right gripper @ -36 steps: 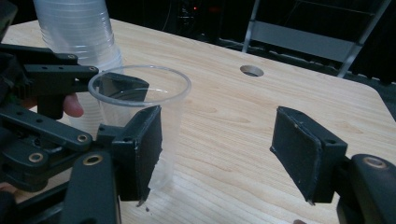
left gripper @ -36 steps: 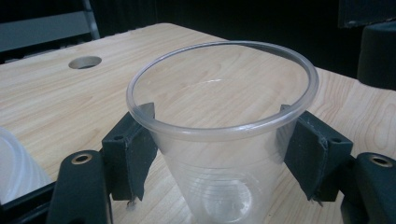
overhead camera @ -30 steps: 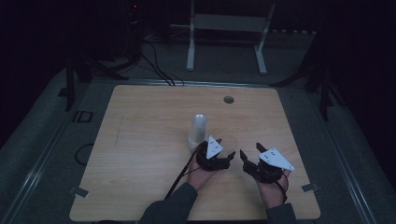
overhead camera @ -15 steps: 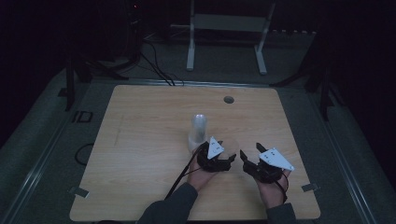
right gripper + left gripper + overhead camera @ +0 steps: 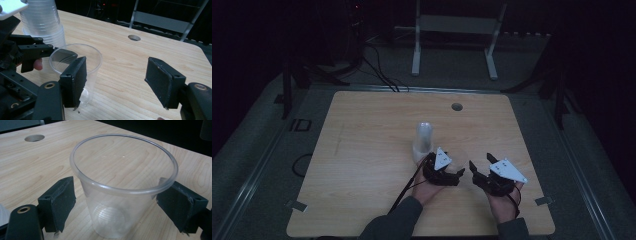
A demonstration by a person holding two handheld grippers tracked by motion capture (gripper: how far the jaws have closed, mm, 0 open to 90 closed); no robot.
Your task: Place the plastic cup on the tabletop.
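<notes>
Bare table (image 5: 362, 165) lies open to the left and far side, while the cup stack (image 5: 423, 142) and clear cup (image 5: 123, 187) crowd the left gripper (image 5: 451, 177).

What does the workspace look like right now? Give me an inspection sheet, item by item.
Surface: light wooden table with a round hole near its far edge.
Job's things: single clear cup upright on the table; stack of clear cups just behind it.
Clutter: nothing seen.
Grippers: left gripper has just been opening; the cup stands between its fingers, which look just clear of its wall. Right gripper open, nothing between its fingers.
Cables: black cable trails from the left gripper; more cables on the floor beyond the table.
Surroundings: dark room, white metal stand behind the table.
</notes>
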